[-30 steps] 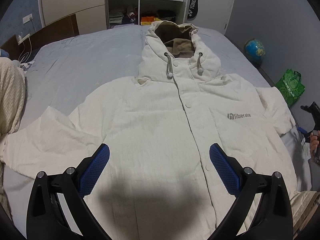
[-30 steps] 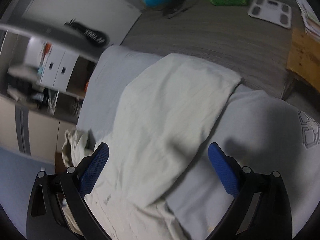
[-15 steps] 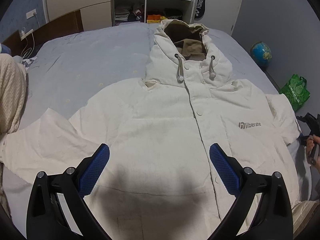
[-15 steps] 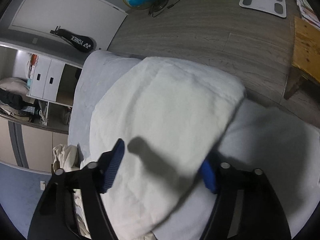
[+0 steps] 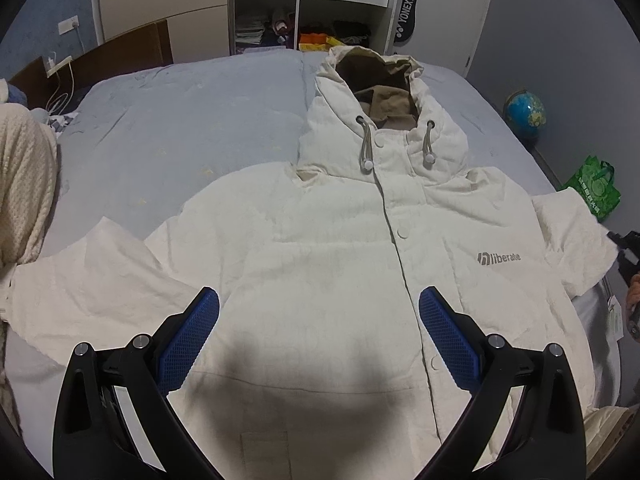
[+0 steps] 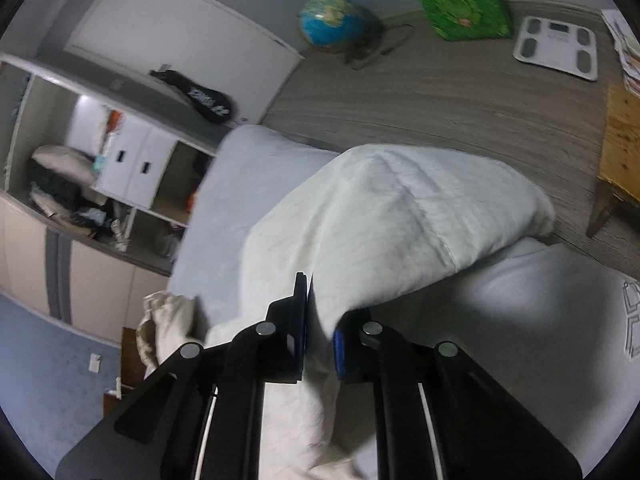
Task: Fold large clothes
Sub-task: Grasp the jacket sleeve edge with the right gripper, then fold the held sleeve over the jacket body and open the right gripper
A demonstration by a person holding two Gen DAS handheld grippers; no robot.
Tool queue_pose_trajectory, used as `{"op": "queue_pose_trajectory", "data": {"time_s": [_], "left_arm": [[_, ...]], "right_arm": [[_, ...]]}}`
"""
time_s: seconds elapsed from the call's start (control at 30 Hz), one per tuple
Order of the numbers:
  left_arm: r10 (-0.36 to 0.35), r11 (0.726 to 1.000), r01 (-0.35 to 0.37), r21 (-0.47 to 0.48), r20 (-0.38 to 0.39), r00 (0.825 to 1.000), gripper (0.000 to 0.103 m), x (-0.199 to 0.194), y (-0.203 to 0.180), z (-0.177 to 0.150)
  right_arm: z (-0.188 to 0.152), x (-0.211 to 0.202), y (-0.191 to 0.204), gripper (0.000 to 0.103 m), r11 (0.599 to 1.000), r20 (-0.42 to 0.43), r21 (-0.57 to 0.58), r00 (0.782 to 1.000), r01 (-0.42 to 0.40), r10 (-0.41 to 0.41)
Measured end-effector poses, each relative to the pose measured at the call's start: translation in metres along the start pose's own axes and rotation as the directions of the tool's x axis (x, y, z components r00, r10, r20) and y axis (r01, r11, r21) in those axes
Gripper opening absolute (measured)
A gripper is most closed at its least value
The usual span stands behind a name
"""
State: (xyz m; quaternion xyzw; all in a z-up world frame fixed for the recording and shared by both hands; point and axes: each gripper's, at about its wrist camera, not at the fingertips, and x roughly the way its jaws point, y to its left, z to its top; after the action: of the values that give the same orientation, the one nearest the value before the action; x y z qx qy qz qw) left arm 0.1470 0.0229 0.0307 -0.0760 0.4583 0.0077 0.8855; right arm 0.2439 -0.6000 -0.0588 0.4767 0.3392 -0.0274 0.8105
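While the white hooded jacket [image 5: 320,264] lay front-up across the bed [image 5: 180,128], spread for folding, the right gripper [image 6: 320,316] was closing its jaws on a sleeve [image 6: 400,216], apparently to fold it inward; the left gripper [image 5: 319,320] hovered wide open, empty.

Left wrist overlooks the jacket [image 5: 340,264]; right wrist sits close at its sleeve [image 6: 400,216], both seeing the globe [image 5: 524,114].

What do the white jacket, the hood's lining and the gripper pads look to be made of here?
Jacket: seemingly matte, padded woven fabric; it lies puffy with fine crinkles.
Hood lining: tan, fuzzy-looking, perhaps fleece; too small to be sure.
Left gripper pads: blue, with a fine grid texture, probably rubber or plastic.
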Motion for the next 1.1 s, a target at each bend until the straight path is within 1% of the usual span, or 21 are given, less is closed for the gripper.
{"op": "queue_pose_trajectory", "data": {"time_s": [0.17, 0.23, 0.37, 0.5, 0.6, 0.67, 0.7, 0.73, 0.8, 0.83, 0.87, 0.93, 0.97, 1.03, 1.1], "left_arm": [[0.008, 1.0, -0.007, -0.014, 0.004, 1.0, 0.096, -0.006, 0.005, 0.0], [0.006, 1.0, -0.006, -0.02, 0.009, 1.0, 0.096, -0.01, 0.007, 0.001], [0.005, 1.0, -0.005, -0.023, 0.02, 1.0, 0.096, -0.017, 0.009, 0.001], [0.008, 1.0, -0.008, -0.025, 0.026, 1.0, 0.096, -0.023, 0.013, -0.001], [0.007, 1.0, -0.007, -0.025, 0.025, 1.0, 0.096, -0.025, 0.016, -0.002], [0.008, 1.0, -0.007, -0.024, 0.026, 1.0, 0.096, -0.026, 0.018, -0.003], [0.009, 1.0, -0.008, -0.024, 0.028, 1.0, 0.096, -0.027, 0.018, -0.003], [0.011, 1.0, -0.01, -0.024, 0.027, 1.0, 0.096, -0.028, 0.019, -0.004], [0.011, 1.0, -0.011, -0.024, 0.024, 1.0, 0.096, -0.027, 0.02, -0.004], [0.012, 1.0, -0.012, -0.023, 0.025, 1.0, 0.096, -0.027, 0.02, -0.004], [0.014, 1.0, -0.013, -0.022, 0.025, 1.0, 0.096, -0.027, 0.02, -0.005], [0.013, 1.0, -0.012, -0.022, 0.019, 1.0, 0.096, -0.025, 0.019, -0.005], [0.013, 1.0, -0.012, -0.02, 0.018, 1.0, 0.096, -0.024, 0.018, -0.005], [0.017, 1.0, -0.017, -0.009, 0.016, 1.0, 0.096, -0.023, 0.016, -0.005], [0.021, 1.0, -0.021, 0.004, 0.015, 1.0, 0.096, -0.023, 0.014, -0.006]], "right_arm": [[-0.012, -0.018, 0.043, 0.008, 0.995, -0.016, -0.078, 0.998, -0.069, 0.068], [-0.022, -0.026, 0.063, 0.008, 0.988, -0.032, -0.127, 0.995, -0.093, 0.09], [-0.048, -0.033, 0.093, 0.007, 0.973, -0.08, -0.186, 0.989, -0.139, 0.125], [-0.089, -0.03, 0.125, 0.007, 0.945, -0.153, -0.272, 0.978, -0.182, 0.144], [-0.121, -0.025, 0.142, 0.007, 0.92, -0.207, -0.338, 0.969, -0.198, 0.133], [-0.142, -0.019, 0.152, 0.007, 0.902, -0.244, -0.383, 0.964, -0.199, 0.11], [-0.158, -0.013, 0.157, 0.007, 0.883, -0.265, -0.427, 0.961, -0.194, 0.083], [-0.169, -0.011, 0.159, 0.007, 0.87, -0.282, -0.456, 0.957, -0.19, 0.062], [-0.19, -0.001, 0.161, 0.007, 0.829, -0.305, -0.533, 0.952, -0.169, -0.002], [-0.201, 0.004, 0.163, 0.007, 0.798, -0.318, -0.582, 0.947, -0.154, -0.049], [-0.212, 0.01, 0.166, 0.007, 0.759, -0.318, -0.636, 0.943, -0.136, -0.098], [-0.229, 0.012, 0.172, 0.007, 0.687, -0.298, -0.717, 0.943, -0.119, -0.148], [-0.235, 0.013, 0.172, 0.007, 0.662, -0.296, -0.74, 0.942, -0.121, -0.16], [-0.242, 0.015, 0.171, 0.007, 0.635, -0.301, -0.763, 0.936, -0.121, -0.183], [-0.243, 0.015, 0.165, 0.007, 0.63, -0.312, -0.766, 0.929, -0.124, -0.196]]}}
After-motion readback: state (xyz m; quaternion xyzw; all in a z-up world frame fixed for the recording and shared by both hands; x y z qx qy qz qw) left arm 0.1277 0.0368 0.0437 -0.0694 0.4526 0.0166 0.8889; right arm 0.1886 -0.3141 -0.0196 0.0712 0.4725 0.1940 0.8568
